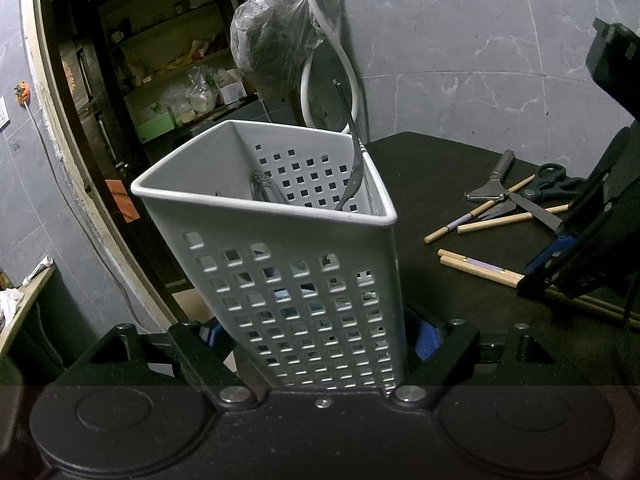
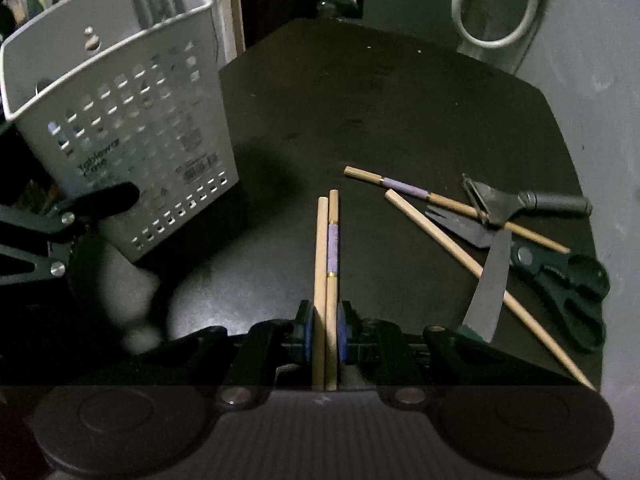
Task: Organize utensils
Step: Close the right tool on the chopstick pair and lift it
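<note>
Left gripper (image 1: 320,344) clamps the white caddy (image 1: 280,240) at far left; right gripper (image 2: 325,332) pinches 2 chopsticks (image 2: 327,256). Keep both parallel, enter tips-first, clear of the rim.

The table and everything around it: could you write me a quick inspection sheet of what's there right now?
Surface: dark table, set against a grey wall.
Job's things: white perforated basket with a few utensils inside; two loose chopsticks, scissors and a scraper on the table.
Clutter: plastic bag hanging on the wall.
Grippers: left hand-held gripper clamps the basket; right hand-held gripper clamps a pair of chopsticks.
Cables: white hose looped below a tap.
Surroundings: doorway with stocked shelves.
</note>
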`<state>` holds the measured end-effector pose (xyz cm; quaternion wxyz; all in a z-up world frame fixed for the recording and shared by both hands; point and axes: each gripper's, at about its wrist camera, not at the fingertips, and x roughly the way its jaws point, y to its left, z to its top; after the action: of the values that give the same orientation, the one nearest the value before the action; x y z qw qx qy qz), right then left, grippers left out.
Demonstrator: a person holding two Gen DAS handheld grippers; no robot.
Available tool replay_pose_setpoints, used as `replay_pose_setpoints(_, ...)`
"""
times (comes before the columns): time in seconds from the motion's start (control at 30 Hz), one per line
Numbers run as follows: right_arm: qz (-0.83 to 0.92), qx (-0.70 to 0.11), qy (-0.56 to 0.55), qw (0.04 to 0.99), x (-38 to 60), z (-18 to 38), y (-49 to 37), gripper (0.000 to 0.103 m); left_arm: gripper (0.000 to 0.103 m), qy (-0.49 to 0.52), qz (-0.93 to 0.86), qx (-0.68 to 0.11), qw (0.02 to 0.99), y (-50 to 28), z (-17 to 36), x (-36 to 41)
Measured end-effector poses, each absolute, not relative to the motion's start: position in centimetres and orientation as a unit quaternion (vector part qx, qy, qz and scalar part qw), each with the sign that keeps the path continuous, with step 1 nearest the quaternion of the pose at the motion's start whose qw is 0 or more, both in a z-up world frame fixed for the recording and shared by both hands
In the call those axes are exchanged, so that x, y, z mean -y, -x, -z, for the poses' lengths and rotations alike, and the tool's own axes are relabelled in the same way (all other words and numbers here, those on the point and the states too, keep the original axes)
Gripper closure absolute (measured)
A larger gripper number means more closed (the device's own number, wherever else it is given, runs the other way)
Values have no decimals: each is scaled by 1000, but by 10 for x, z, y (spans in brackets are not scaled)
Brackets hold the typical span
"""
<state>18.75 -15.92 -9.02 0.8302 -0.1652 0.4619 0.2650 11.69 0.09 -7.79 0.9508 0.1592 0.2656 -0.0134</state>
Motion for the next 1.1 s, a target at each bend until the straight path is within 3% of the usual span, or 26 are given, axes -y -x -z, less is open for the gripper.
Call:
replay_pose_setpoints(0.23, -273, -474, 146, 825, 155, 90, -198, 86, 18, -158, 13, -265, 951, -117, 79, 0)
replay_pose_setpoints(0.33, -284, -479, 135, 820, 154, 90, -202, 70, 18, -158, 14, -265, 951, -117, 79, 0)
replay_pose_setpoints(0.4, -287, -477, 138, 819, 153, 90, -203, 67, 18, -158, 13, -265, 951, -117, 79, 0)
replay_pose_setpoints(0.47, -287, -475, 141, 820, 151, 90, -204, 71, 18, -158, 14, -265, 951, -118, 79, 0)
replay_pose_setpoints(0.5, -286, -473, 143, 821, 151, 90, -204, 81, 18, -158, 14, -265, 951, -117, 79, 0)
replay_pose_setpoints(0.57, -284, -475, 137, 822, 152, 90, -208, 88, 18, -158, 13, -265, 951, -118, 79, 0)
replay_pose_setpoints(0.7, -288, -471, 138, 822, 153, 89, -208, 90, 18, -158, 14, -265, 951, -118, 79, 0)
replay_pose_setpoints(1.1, -312, -416, -68, 851, 217, 82, -213, 90, 18, -158, 15, -265, 951, -117, 79, -1)
